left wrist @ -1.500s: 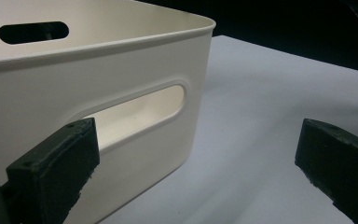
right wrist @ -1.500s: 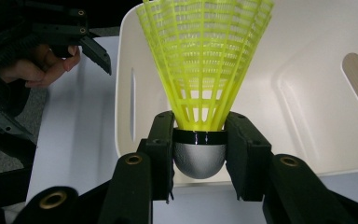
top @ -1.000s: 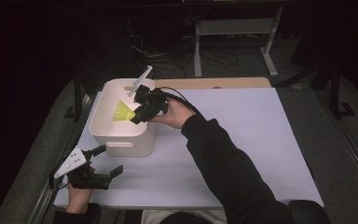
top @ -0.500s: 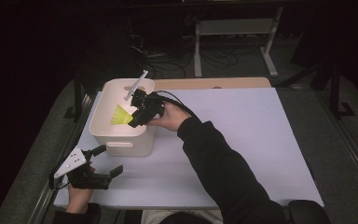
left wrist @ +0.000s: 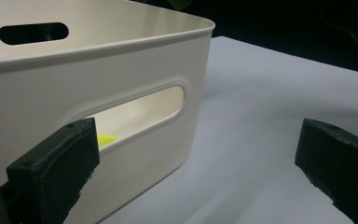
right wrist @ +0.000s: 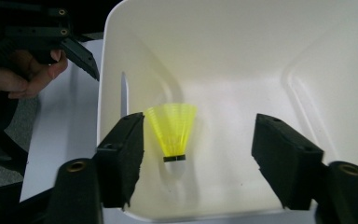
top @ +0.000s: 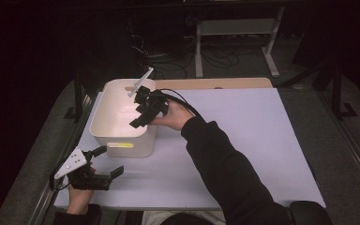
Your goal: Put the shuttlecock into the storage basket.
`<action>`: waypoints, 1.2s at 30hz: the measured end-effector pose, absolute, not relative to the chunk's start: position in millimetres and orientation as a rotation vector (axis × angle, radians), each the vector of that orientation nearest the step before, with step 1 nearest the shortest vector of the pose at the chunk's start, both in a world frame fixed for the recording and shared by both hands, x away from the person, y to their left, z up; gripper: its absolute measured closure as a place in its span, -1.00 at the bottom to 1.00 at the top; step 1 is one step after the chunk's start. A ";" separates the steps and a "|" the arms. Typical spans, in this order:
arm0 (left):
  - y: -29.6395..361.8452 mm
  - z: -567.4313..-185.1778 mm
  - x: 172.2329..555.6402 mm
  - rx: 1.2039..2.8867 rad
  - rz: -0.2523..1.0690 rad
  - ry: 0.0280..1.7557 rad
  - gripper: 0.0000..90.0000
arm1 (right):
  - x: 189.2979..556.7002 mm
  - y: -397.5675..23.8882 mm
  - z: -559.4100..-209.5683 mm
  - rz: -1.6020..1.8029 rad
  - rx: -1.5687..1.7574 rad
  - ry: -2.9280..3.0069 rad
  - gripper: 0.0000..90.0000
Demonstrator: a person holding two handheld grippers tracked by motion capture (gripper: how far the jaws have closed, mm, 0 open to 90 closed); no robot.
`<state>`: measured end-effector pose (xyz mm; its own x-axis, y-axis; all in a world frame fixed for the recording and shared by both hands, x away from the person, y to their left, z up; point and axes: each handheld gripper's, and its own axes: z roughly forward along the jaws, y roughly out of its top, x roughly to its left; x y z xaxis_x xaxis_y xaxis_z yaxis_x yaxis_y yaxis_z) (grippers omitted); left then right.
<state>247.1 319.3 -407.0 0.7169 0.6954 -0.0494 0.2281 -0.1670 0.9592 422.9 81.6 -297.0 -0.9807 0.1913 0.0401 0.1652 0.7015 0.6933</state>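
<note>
Black two-jaw left gripper (top: 104, 163), nearest, rests at 7 o'clock on the pale table sheet (top: 243, 140), jaws apart and empty. Beyond it at 11 o'clock, the right gripper (top: 143, 115) hovers over the white rectangular plastic bin (top: 122, 141), jaws apart. Yellow plastic shuttlecock (right wrist: 172, 131) lies on the bin floor: placement appears complete, with only withdrawal apparently left.

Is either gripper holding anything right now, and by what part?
Nothing. The right gripper is open above the shuttlecock lying in the bin; the left gripper is open too.

Black sleeve (top: 225, 173); black grippers with screw-dotted fingers (right wrist: 121, 158), grey three-cornered plate (top: 71, 162), trailing cable (top: 187, 104)
</note>
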 end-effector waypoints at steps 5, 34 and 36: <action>319.2 -407.1 247.1 1.731 0.488 0.738 -1.00 | 423.5 74.1 -290.8 1.184 0.332 2.853 -0.58; 319.0 -407.4 247.5 1.736 0.487 0.741 -1.00 | 421.5 29.6 -280.4 1.200 0.409 2.756 -1.00; 319.0 -407.4 247.5 1.736 0.488 0.741 -1.00 | 420.9 28.0 -280.5 1.199 0.408 2.756 -1.00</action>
<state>247.5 319.0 -407.4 0.7165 0.6960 -0.0478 0.2311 -0.1722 0.9576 420.9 28.0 -280.5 -0.9581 0.2863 0.0077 0.2008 0.6524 0.7307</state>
